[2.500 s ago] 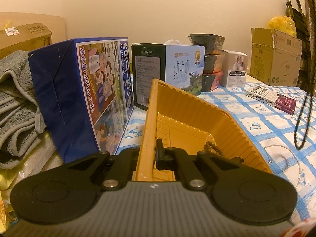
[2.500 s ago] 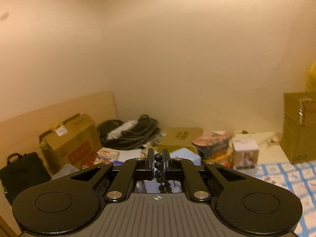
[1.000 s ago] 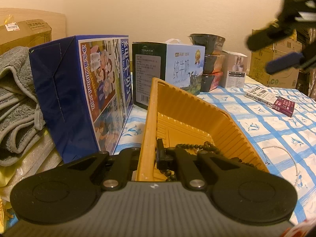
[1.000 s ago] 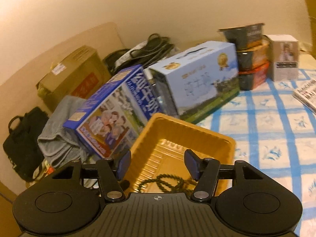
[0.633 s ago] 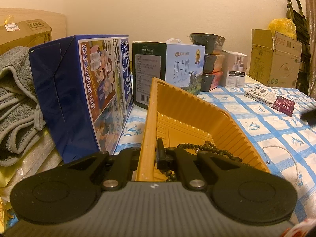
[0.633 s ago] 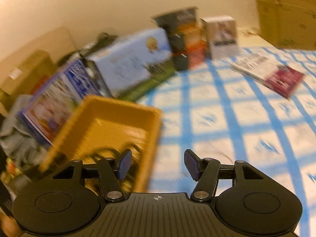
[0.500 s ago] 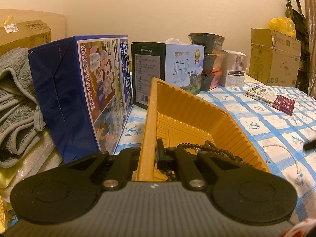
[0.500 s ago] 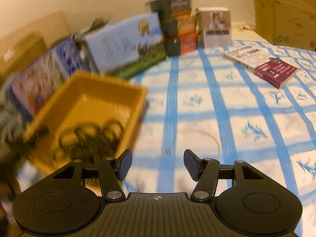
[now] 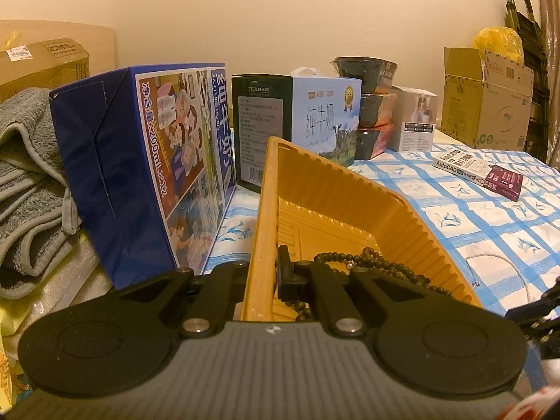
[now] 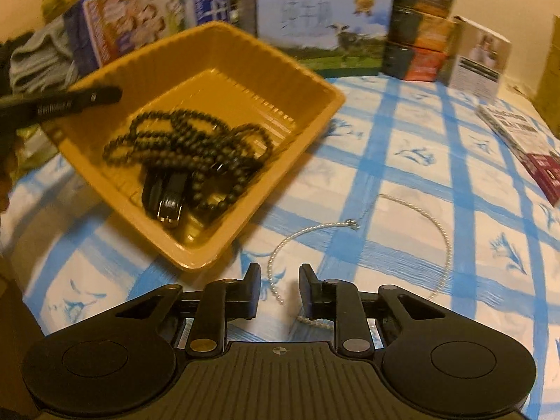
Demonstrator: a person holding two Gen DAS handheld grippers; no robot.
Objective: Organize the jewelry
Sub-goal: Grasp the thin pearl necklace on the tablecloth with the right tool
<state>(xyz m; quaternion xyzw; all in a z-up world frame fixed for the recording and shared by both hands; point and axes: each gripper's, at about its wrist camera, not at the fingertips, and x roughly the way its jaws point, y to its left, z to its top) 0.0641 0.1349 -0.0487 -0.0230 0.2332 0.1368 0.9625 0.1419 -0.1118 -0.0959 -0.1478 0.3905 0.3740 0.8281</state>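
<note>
A yellow plastic tray (image 10: 245,42) sits on the blue-checked cloth and holds a dark bead necklace (image 10: 189,147). My left gripper (image 9: 271,273) is shut on the tray's near-left wall (image 9: 260,231); the beads (image 9: 371,262) lie just beyond it. In the right wrist view one left finger (image 10: 168,196) shows inside the tray. A thin pearl necklace (image 10: 413,206) lies looped on the cloth right of the tray, also seen in the left wrist view (image 9: 504,259). My right gripper (image 10: 279,285) is open, low over the pearl strand's near end, which lies between its fingers.
Behind the tray stand a blue milk carton box (image 9: 147,161), a green-and-blue milk box (image 9: 297,119), stacked bowls (image 9: 374,105) and a small white box (image 9: 416,119). A book (image 9: 479,171) lies far right. Grey towels (image 9: 28,189) pile at left. A cardboard box (image 9: 486,101) stands at the back right.
My right gripper let the dark beads go into the tray, then swung right and down to the pearl necklace, its jaws narrowing. My left gripper has kept hold of the tray wall.
</note>
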